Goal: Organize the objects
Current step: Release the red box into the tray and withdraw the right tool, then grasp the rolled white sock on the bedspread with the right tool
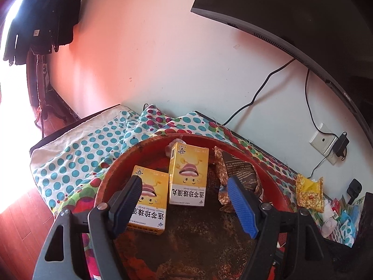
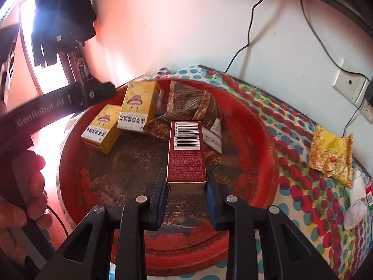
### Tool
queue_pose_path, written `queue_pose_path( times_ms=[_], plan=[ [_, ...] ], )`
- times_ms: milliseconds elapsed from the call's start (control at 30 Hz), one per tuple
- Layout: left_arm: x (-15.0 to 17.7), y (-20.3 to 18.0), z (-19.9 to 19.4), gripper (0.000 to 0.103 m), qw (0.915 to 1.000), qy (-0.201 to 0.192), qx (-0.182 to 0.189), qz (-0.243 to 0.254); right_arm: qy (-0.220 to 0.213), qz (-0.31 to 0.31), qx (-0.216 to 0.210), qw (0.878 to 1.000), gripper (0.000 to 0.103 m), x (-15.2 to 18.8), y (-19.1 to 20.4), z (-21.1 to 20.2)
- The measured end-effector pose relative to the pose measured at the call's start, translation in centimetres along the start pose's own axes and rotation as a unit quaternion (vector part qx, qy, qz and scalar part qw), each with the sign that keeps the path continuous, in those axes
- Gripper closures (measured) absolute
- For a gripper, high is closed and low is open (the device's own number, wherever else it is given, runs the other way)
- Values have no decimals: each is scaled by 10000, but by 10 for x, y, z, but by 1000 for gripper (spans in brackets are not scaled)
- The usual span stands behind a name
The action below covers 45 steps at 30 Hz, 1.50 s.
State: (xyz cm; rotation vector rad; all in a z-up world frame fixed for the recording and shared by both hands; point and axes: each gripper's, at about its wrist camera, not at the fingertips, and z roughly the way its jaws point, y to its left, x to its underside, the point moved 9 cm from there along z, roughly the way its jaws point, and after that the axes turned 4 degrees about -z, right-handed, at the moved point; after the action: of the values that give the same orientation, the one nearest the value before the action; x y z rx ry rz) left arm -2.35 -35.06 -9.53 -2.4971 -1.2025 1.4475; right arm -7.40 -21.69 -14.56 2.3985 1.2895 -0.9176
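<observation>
A round red tray with a worn dark bottom lies on a dotted cloth. Two yellow medicine boxes rest in it at the far left, beside brown snack packets. My right gripper is shut on a dark red box with a barcode, holding it above the tray's middle. In the left wrist view my left gripper stands open over the tray, its black finger in front of the nearer yellow box; the second box and a brown packet lie beyond.
A yellow snack packet and white items lie on the dotted cloth right of the tray. A wall with cables and sockets stands behind. A hand holds the left gripper's handle at the left edge.
</observation>
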Motion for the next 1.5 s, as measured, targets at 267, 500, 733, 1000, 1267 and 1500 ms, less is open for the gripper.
queue_pose_path(
  times_ms=[267, 500, 733, 1000, 1267, 1500],
  plan=[
    [4, -4, 4, 26, 9999, 71, -22, 118, 222, -138, -126, 9996, 76, 7, 17, 21],
    [4, -1, 5, 26, 9999, 86, -66, 93, 195, -58, -185, 9996, 58, 13, 14, 19],
    [8, -6, 8, 25, 9997, 134, -69, 186, -227, 309, 433, 9983, 52, 19, -54, -27],
    [12, -14, 9, 26, 9992, 175, -85, 361, -81, 1609, 1676, 9726, 49, 74, -218, -75],
    [17, -24, 10, 26, 9977, 163, -137, 642, 265, 2396, 2036, 9489, 43, 129, -307, -80],
    [22, -29, 13, 26, 9955, 179, -242, 895, 315, 2467, 1987, 9480, 39, 138, -319, -56]
  ],
)
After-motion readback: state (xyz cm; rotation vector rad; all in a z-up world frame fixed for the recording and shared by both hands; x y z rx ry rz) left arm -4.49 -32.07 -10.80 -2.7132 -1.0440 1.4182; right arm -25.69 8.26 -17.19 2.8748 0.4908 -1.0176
